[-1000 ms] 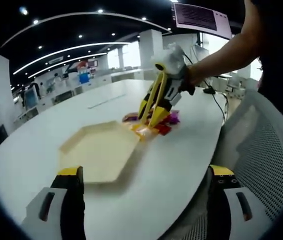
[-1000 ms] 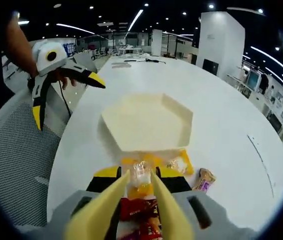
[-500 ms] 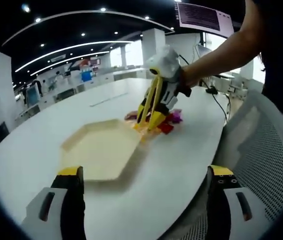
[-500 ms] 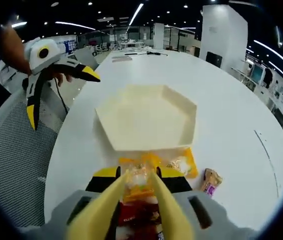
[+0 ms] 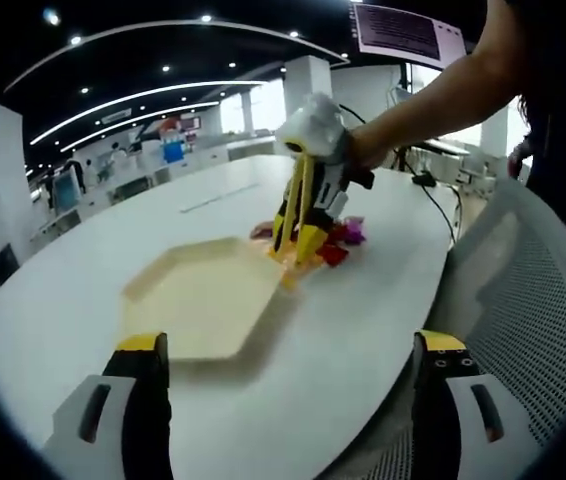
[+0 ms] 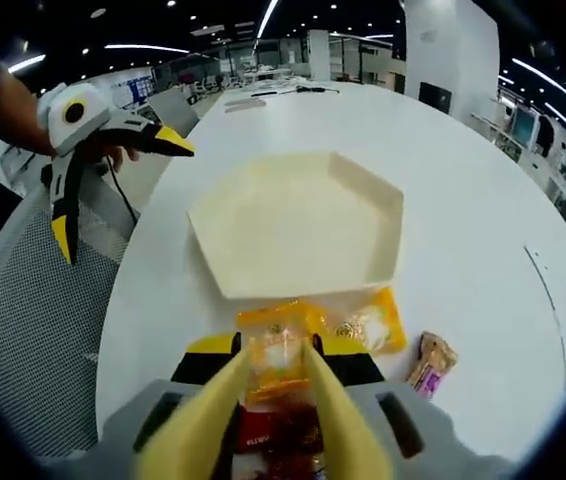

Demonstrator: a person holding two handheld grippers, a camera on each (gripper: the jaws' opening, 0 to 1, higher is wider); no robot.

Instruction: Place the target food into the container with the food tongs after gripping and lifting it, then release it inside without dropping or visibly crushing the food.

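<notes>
The cream hexagonal tray (image 6: 298, 215) lies on the white table (image 6: 473, 200), just beyond a small pile of snack packets (image 5: 325, 243). My right gripper (image 6: 278, 352) is shut on yellow food tongs (image 6: 318, 400). The tong tips pinch an orange snack packet (image 6: 275, 340), held just short of the tray's near edge. In the left gripper view the right gripper (image 5: 303, 195) holds the tongs (image 5: 298, 215) almost upright over the pile, right of the tray (image 5: 198, 300). My left gripper (image 5: 293, 345) hangs wide open near the table's edge, nothing between its jaws; the same left gripper (image 6: 113, 190) is off to the tray's left.
A second orange packet (image 6: 371, 325) and a brown-and-purple bar (image 6: 431, 360) lie right of the tongs. A red packet (image 6: 268, 440) sits under them. A mesh chair (image 5: 523, 300) stands by the table's edge. A person's arm (image 5: 433, 100) reaches in from the right.
The right gripper has risen a little with the orange packet in the tongs, which stand more upright over the pile. The left gripper has stayed open and hardly moved.
</notes>
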